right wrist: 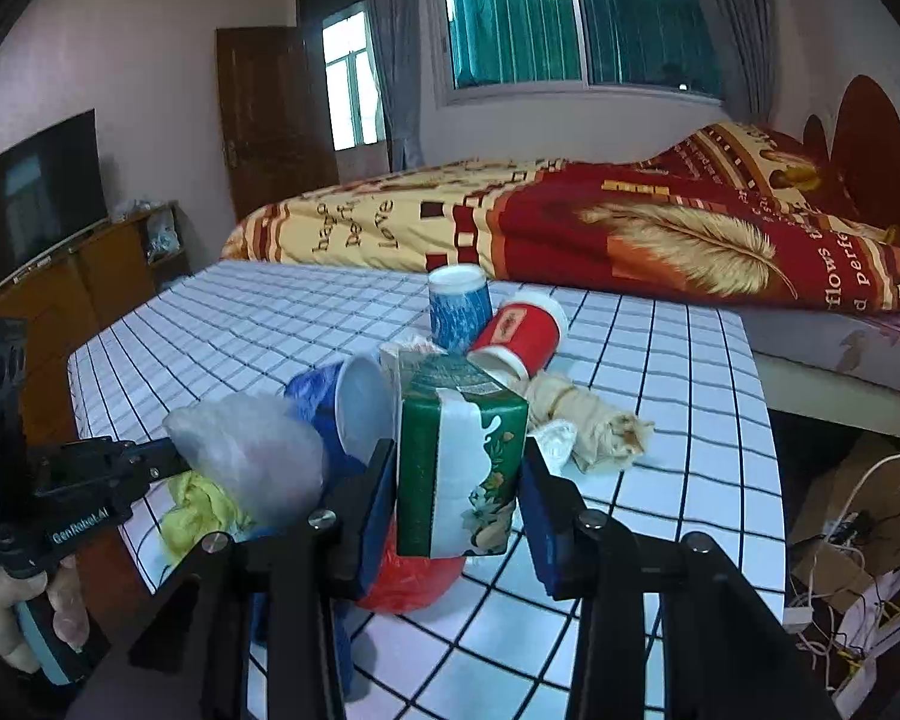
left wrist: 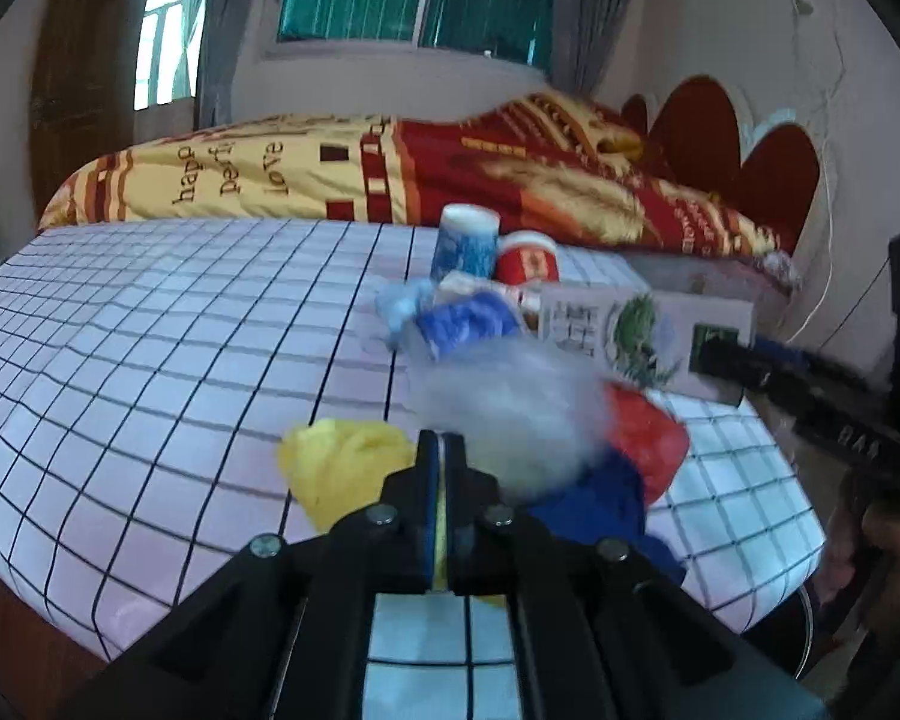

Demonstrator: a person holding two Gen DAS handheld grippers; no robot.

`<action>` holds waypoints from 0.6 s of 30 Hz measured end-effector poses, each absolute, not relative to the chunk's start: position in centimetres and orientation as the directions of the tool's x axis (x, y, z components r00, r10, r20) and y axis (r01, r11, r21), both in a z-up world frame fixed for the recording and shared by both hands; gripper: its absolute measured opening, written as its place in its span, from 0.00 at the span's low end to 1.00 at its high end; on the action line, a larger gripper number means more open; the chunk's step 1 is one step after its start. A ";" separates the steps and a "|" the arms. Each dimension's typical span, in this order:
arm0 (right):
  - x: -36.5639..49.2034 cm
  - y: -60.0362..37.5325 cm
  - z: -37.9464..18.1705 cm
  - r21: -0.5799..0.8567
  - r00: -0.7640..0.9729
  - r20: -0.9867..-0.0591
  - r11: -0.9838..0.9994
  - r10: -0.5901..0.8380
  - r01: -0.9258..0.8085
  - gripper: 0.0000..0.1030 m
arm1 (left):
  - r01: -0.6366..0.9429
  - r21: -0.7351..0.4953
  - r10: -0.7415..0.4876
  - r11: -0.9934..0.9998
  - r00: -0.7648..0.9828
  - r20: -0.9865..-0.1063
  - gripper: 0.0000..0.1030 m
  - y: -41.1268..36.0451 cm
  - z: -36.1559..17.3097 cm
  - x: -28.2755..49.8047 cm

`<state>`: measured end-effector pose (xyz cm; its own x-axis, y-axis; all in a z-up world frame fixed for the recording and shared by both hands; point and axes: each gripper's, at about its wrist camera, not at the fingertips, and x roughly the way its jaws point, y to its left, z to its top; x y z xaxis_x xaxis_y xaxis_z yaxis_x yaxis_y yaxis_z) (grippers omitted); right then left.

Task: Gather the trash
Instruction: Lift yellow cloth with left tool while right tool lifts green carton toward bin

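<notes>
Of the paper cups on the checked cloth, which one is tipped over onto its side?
The red cup lies tipped on its side, while the blue patterned cup just left of it stands upright.

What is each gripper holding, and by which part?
The left gripper pinches the clear plastic bag at its near edge. The right gripper clamps the green carton across its lower sides.

I see a tabletop (right wrist: 660,360) under a white cloth with a black grid. On it: an upright blue paper cup (right wrist: 459,306), a red cup (right wrist: 525,333) tipped on its side beside it, crumpled beige paper (right wrist: 588,420), a red bag (right wrist: 411,582), and yellow plastic (right wrist: 201,510) near the left edge.
</notes>
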<state>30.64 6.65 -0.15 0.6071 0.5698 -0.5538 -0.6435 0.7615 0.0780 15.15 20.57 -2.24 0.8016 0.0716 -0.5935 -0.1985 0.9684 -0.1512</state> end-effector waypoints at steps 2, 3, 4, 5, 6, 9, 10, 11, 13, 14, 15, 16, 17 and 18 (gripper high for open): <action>30.6 6.7 -0.6 0.080 0.597 -0.568 0.760 0.566 -0.645 0.40 | -0.218 -0.123 0.104 0.968 0.797 -0.595 0.21 20.4 -2.7 14.5; 30.6 6.6 -0.8 0.080 0.591 -0.578 0.760 0.562 -0.645 0.40 | -0.235 -0.103 0.129 0.966 0.791 -0.599 0.58 20.3 -3.0 14.3; 30.6 6.5 -1.0 0.080 0.591 -0.579 0.761 0.561 -0.644 0.40 | -0.253 -0.092 0.150 0.963 0.789 -0.596 0.88 20.2 -3.3 14.1; 30.7 6.5 -1.3 0.085 0.587 -0.585 0.762 0.560 -0.642 0.40 | -0.261 -0.093 0.160 0.961 0.796 -0.583 0.91 20.3 -3.5 13.7; 30.8 6.4 -1.5 0.087 0.586 -0.589 0.764 0.557 -0.639 0.40 | -0.250 -0.098 0.146 0.963 0.794 -0.590 0.91 20.3 -3.7 13.9; 31.3 6.5 -2.3 0.098 0.575 -0.609 0.772 0.546 -0.629 0.40 | -0.279 -0.074 0.167 0.957 0.743 -0.648 0.86 20.6 -4.7 14.9; 31.4 6.6 -2.5 0.096 0.573 -0.617 0.774 0.540 -0.626 0.40 | -0.288 -0.072 0.173 0.955 0.736 -0.655 0.85 20.8 -4.9 14.8; 31.4 6.7 -2.6 0.091 0.575 -0.618 0.775 0.536 -0.625 0.40 | -0.298 -0.068 0.183 0.952 0.734 -0.654 0.85 21.0 -5.1 14.5; 31.4 6.7 -2.7 0.085 0.580 -0.615 0.776 0.534 -0.625 0.40 | -0.312 -0.072 0.186 0.947 0.720 -0.668 0.75 21.5 -5.9 14.2; 31.6 6.8 -2.8 0.085 0.581 -0.614 0.777 0.534 -0.623 0.40 | -0.316 -0.080 0.181 0.945 0.713 -0.678 0.66 21.9 -6.3 14.2; 31.7 6.9 -2.8 0.087 0.582 -0.615 0.779 0.532 -0.621 0.40 | -0.311 -0.091 0.170 0.946 0.716 -0.678 0.54 22.1 -6.4 14.1; 31.8 7.0 -2.8 0.095 0.578 -0.616 0.778 0.535 -0.621 0.39 | -0.305 -0.108 0.157 0.946 0.726 -0.670 0.44 22.4 -6.3 14.0; 31.7 7.0 -2.7 0.098 0.577 -0.612 0.776 0.541 -0.624 0.39 | -0.300 -0.128 0.144 0.945 0.734 -0.664 0.42 22.6 -6.0 13.8; 31.5 7.2 -2.6 0.084 0.584 -0.611 0.777 0.535 -0.623 0.38 | -0.295 -0.146 0.131 0.944 0.742 -0.657 0.40 22.8 -5.6 13.7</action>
